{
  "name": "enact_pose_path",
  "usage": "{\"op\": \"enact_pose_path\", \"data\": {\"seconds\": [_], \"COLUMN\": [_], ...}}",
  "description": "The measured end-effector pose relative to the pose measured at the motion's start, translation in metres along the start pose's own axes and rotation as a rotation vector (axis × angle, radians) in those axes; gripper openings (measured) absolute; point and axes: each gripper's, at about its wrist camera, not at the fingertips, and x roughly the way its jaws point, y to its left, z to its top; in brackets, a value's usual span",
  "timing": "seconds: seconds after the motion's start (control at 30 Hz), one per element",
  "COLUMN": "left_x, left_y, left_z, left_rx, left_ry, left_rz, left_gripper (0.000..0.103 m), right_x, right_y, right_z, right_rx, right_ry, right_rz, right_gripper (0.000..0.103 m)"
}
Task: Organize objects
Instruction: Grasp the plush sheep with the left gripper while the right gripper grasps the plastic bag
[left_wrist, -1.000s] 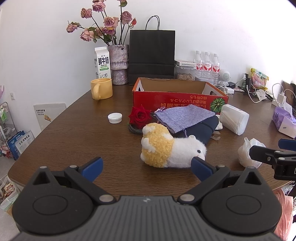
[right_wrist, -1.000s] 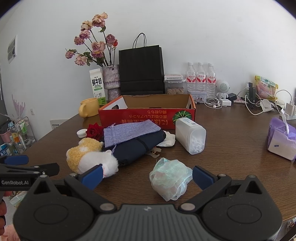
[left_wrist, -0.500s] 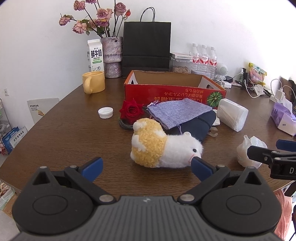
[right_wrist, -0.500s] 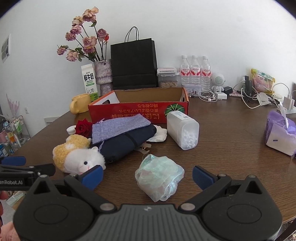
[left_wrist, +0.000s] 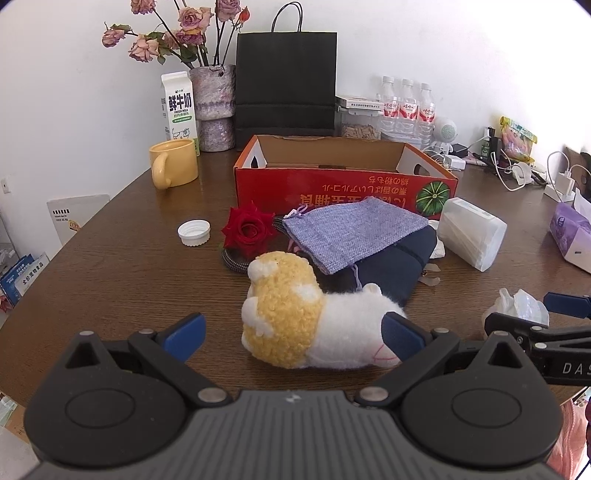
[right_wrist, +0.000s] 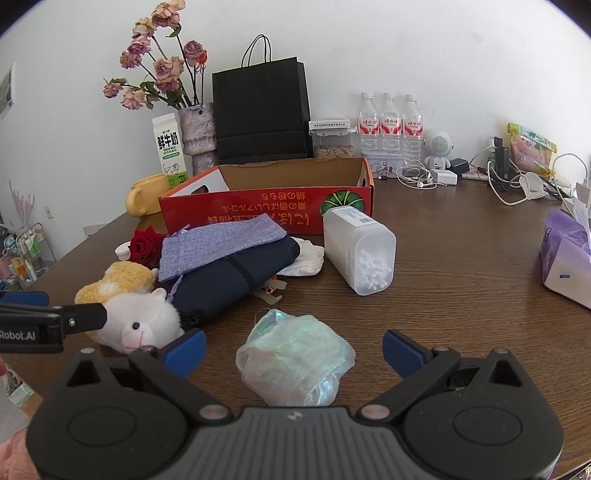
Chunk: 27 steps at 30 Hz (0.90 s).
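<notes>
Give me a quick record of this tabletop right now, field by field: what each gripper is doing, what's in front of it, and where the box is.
left gripper: open, plush alpaca toy between its fingers
right gripper: open, crumpled plastic bag between its fingers
red cardboard box: open-topped, behind the pile
pile: purple drawstring pouch lying on navy pouch
red rose: left of purple pouch
clear cotton-swab container: lying on its side

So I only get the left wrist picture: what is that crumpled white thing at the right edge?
Observer: A translucent, greenish plastic bag, lying on the table between the right gripper's open jaws, not gripped.
Operator: And the white tub on its side, is it empty?
Observer: No, the clear container holds small white balls heaped at its near end.
Operator: Does the plush have a face?
Observer: Yes, the plush toy shows a small dark eye above its pink stitched mouth.
</notes>
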Motion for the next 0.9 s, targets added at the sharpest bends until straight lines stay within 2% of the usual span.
{"op": "enact_pose_path", "data": {"seconds": [0.2, 0.27, 0.4, 0.53, 0.9], "left_x": [0.016, 0.021, 0.032, 0.042, 0.073], "left_y": [0.003, 0.004, 0.007, 0.009, 0.015], "left_z": [0.013, 0.017, 0.024, 0.030, 0.035], "left_rx": [-0.022, -0.032, -0.045, -0.058, -0.086], "left_ry": [0.020, 0.028, 0.047, 0.067, 0.152], "left_rz": [0.011, 0.014, 0.025, 0.035, 0.071], "left_gripper": [0.103, 0.103, 0.103, 0.103, 0.103], "right_x": [0.018, 0.025, 0.031, 0.035, 0.053], "right_y": [-0.005, -0.008, -0.014, -0.018, -0.021], "right_z": [0.000, 0.001, 0.002, 0.009, 0.023], "right_rx": [0.000, 0.015, 0.034, 0.037, 0.040], "right_ry": [0.035, 0.048, 0.037, 0.008, -0.025], "right_rz": [0.025, 0.050, 0.077, 0.084, 0.109], "right_gripper": [0.082, 0.065, 0.051, 0.046, 0.046]}}
